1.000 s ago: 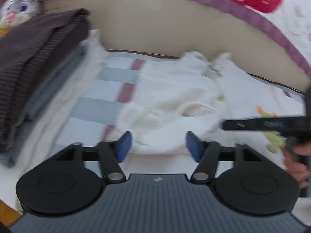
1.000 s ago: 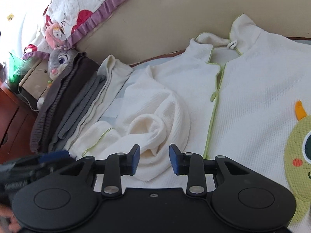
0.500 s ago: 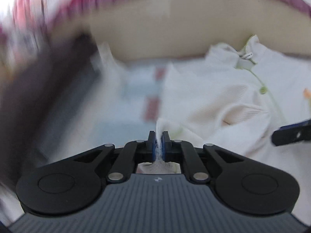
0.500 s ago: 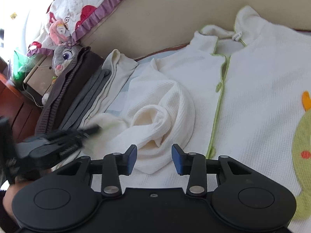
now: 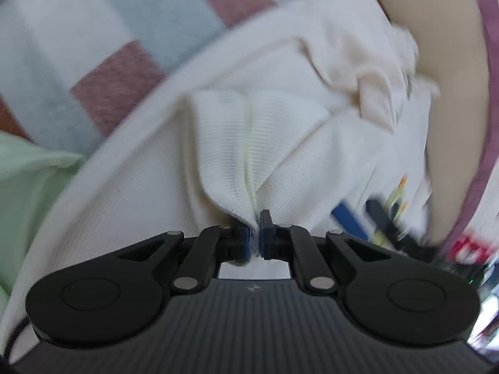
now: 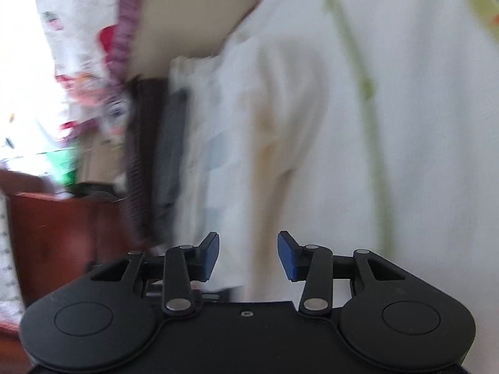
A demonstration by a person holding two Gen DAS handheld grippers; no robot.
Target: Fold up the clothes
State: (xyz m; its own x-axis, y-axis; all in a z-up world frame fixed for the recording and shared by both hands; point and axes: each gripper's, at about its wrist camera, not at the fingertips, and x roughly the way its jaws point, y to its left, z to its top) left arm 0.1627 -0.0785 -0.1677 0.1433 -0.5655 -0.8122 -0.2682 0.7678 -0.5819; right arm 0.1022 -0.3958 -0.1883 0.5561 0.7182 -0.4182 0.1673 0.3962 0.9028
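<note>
The left gripper [image 5: 255, 237] is clamped on a cuff edge of the cream waffle-knit top [image 5: 249, 143], low centre of the left view. The right gripper [image 6: 248, 254] has just been opening, with nothing between its blue pads [image 6: 287, 257]; blurred cream cloth fills the frame's right. To fold well, probably draw the sleeve flat across. A checked sheet [image 5: 93, 31] lies upper left.
</note>
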